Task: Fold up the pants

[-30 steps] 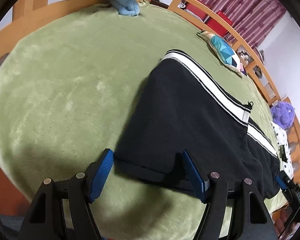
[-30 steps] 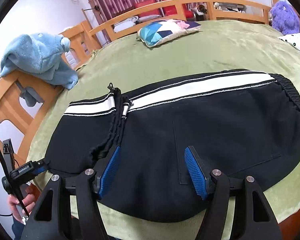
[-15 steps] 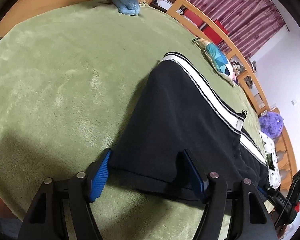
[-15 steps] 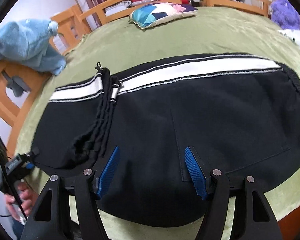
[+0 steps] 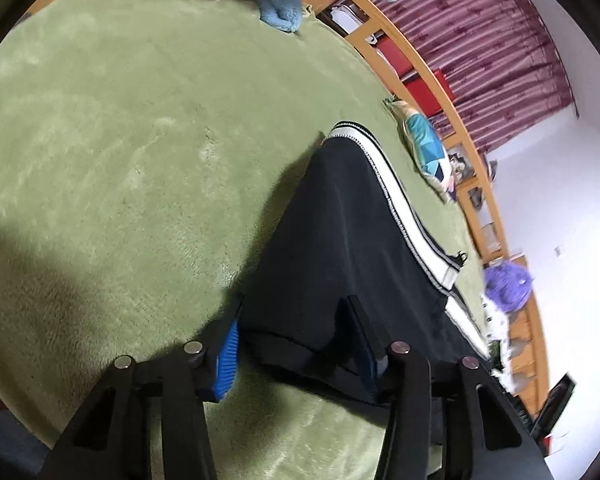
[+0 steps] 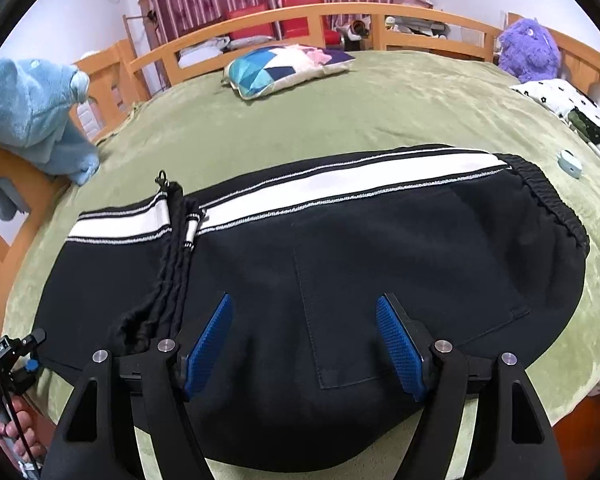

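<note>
Black pants (image 6: 380, 240) with a white side stripe lie flat across the green bed cover (image 6: 380, 112), waistband to the right, one leg end folded over at the left. In the left wrist view the pants (image 5: 340, 220) run away from me. My left gripper (image 5: 293, 308) has its jaws closing, and the hem corner lies between the blue pads. The cloth between them still lies loose. My right gripper (image 6: 305, 300) hovers over the seat near the back pocket, its jaws opening with nothing pinched. The left gripper (image 6: 12, 356) and a hand show at the lower left.
A blue plush blanket (image 6: 32, 120) hangs on the wooden bed rail (image 6: 260, 24) at the left. A patterned pillow (image 6: 284, 68) lies at the back, a purple soft toy (image 6: 528, 52) and a spotted cloth (image 6: 572, 108) at the right. A small pale-blue case (image 6: 570, 162) sits near the waistband.
The left gripper has rolled and its jaws have narrowed around the hem corner. The right gripper has tipped further over the pants and its jaws have widened a little.
</note>
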### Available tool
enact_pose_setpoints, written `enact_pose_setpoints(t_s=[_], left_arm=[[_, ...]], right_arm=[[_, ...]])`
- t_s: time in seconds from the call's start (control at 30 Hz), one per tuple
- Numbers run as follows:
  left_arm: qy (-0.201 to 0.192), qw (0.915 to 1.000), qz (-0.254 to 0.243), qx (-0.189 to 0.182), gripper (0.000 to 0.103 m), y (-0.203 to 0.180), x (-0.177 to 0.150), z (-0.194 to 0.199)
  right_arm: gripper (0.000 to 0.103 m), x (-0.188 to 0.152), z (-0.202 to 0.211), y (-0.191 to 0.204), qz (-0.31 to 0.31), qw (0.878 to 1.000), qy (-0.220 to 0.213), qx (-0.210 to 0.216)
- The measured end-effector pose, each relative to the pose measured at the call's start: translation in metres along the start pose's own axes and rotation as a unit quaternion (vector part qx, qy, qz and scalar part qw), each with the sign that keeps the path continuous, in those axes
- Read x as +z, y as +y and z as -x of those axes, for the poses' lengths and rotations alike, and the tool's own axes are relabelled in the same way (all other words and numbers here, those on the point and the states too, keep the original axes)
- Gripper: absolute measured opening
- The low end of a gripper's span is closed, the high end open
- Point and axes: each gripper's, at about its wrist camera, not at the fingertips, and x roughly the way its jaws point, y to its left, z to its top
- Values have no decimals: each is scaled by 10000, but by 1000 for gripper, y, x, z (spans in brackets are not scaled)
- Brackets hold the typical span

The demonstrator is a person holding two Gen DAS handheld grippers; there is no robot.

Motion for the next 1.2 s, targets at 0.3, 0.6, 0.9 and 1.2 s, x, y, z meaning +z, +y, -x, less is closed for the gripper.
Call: enact_pose_setpoints(t_s=[0.3,0.6,0.9,1.2], left_arm=[[83,10000,18,-24,48,1,-1,-8],[-156,9995,19,289,38,-10,-9,-8],[-779,9780,-1397,1337,14,-88,-25,14],[-844,9757,-1559,1290,13,-108,-26,22]], right_arm=[[73,-3,1,-8,-311,9978,-25,581],[65,-16,10,22,455,9968,22,663],[48,-11,52,34,690,9926,-621,787],[48,17,67,52,982,9905,-625,733]])
